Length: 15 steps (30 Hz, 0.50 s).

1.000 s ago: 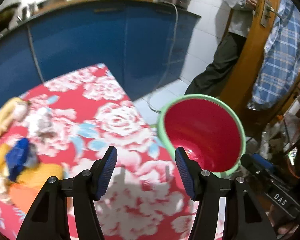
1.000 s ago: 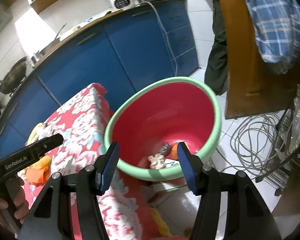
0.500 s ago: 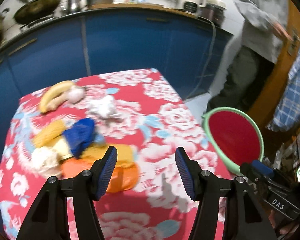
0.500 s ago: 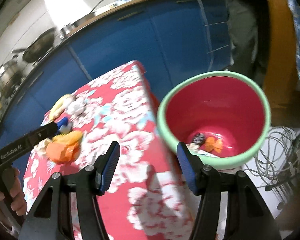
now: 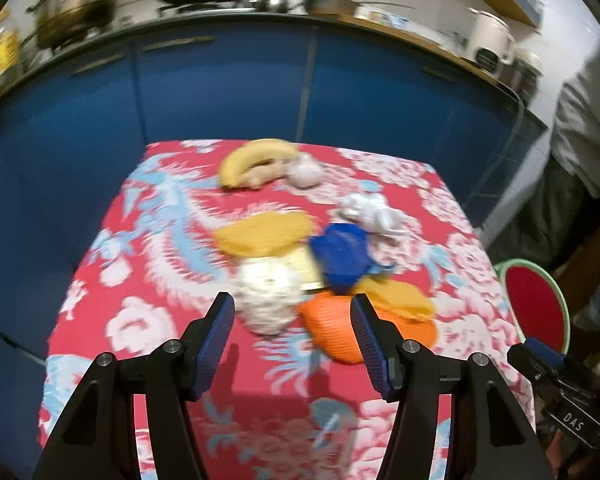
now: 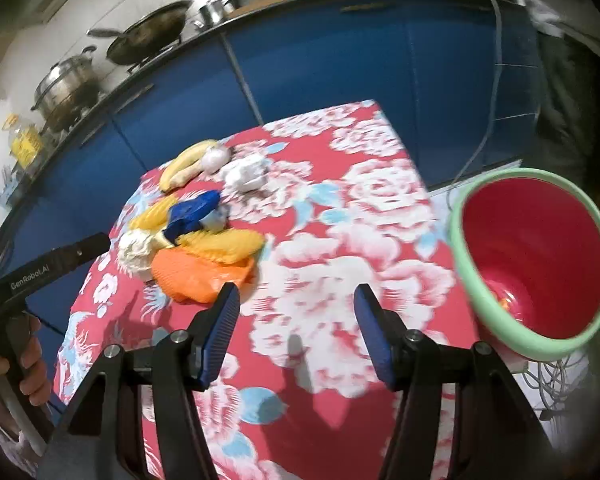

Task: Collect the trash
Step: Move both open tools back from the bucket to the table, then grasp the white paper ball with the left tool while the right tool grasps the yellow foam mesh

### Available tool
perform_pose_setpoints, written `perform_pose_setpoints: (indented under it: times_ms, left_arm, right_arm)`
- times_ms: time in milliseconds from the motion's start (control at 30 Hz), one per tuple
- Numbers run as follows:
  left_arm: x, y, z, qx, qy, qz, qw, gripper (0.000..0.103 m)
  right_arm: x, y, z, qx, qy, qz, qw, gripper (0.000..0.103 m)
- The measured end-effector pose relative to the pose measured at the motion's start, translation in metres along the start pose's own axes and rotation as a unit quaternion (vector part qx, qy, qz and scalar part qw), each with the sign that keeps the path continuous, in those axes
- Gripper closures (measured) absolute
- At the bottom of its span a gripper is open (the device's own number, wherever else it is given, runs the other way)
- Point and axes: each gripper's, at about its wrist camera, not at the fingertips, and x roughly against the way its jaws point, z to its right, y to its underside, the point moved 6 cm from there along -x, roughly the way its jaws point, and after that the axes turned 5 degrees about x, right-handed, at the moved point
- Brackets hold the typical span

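Blue kitchen cabinets [image 5: 228,92] run behind our work surface, a small table under a red floral cloth [image 5: 148,280], with pots and a wok on the counter above. A moment ago both cameras were filled by the red bin with the green rim [image 6: 532,256], beside the table; now it has slid off to the right of both pairs of fingers, and the heap of rubbish on the cloth has come forward into view. We have swung both hands from the bin to the table.

Our left gripper [image 5: 292,328] has its fingers spread with nothing between them. Just beyond its fingertips lie a crumpled white wad [image 5: 266,292] and an orange bag [image 5: 336,328], the bag partly behind the right finger. Farther ahead are a blue wrapper [image 5: 344,256], yellow wrappers [image 5: 264,232], white crumpled paper [image 5: 370,212] and, farthest, a banana [image 5: 252,158] with a pale round thing beside it.

Our right gripper [image 6: 296,324] is likewise spread and empty, over bare cloth, the heap ahead and to the left of its fingers.

We judge that some pieces are already binned, since a scrap shows at the bin's bottom, and that we are starting the next pickup. The orange bag and white wad are nearest for the left fingers. Blur softens the heap, so exact overlaps are unclear.
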Motion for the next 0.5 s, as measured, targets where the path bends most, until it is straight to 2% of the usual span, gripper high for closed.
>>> perform_pose_setpoints:
  times_ms: [233,333,500]
  left_arm:
    - [-0.013,0.003,-0.043,0.041,-0.024,-0.014,0.9988,0.041]
    - [-0.019,0.006,-0.050,0.054,-0.015,-0.026,0.9981,0.041]
    - [-0.026,0.010,-0.042,0.047,0.007,-0.033,0.9983,0.041]
  right_arm:
    - [-0.025,-0.007,-0.027,0.022,-0.017,-0.021,0.999,0.042]
    - [-0.033,-0.005,-0.036,0.028,-0.025,-0.033,0.999,0.042]
    - [-0.043,0.001,-0.044,0.030,-0.029,-0.047,0.998,0.042]
